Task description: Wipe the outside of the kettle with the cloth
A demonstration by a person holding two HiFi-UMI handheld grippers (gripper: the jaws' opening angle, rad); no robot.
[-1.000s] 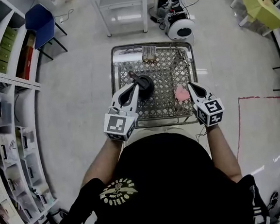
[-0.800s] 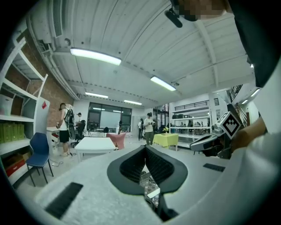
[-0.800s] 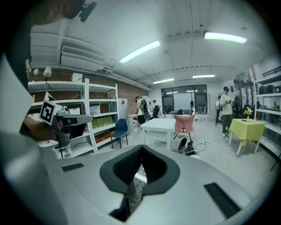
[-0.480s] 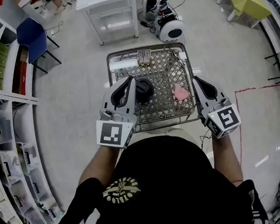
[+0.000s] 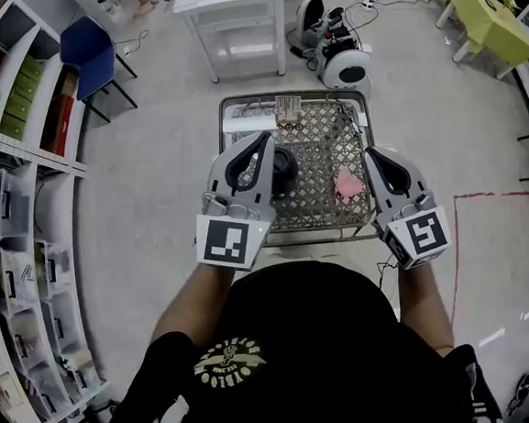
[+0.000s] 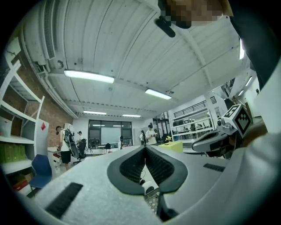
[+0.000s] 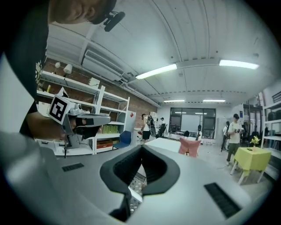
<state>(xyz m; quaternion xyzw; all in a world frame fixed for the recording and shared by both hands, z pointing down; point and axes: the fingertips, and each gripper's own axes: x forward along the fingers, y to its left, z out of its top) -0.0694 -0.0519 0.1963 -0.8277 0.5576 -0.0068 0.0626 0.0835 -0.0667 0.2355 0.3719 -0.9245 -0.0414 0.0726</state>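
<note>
Both were closed and empty: the left hand-held gripper [image 5: 263, 140] hovered above the round black kettle [image 5: 286, 169], the right hand-held gripper [image 5: 368, 154] at three o'clock of the crumpled pink cloth [image 5: 347, 185].

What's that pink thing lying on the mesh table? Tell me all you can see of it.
The pink cloth is a small piece of soft-looking fabric, crumpled into a loose heap rather than folded. It lies on the wire mesh table, toward the right side, apart from the dark kettle to its left. Only the mesh seems to touch it. The right gripper is close beside it in the head view, but its jaws are shut and empty, so the cloth is not held.
</note>
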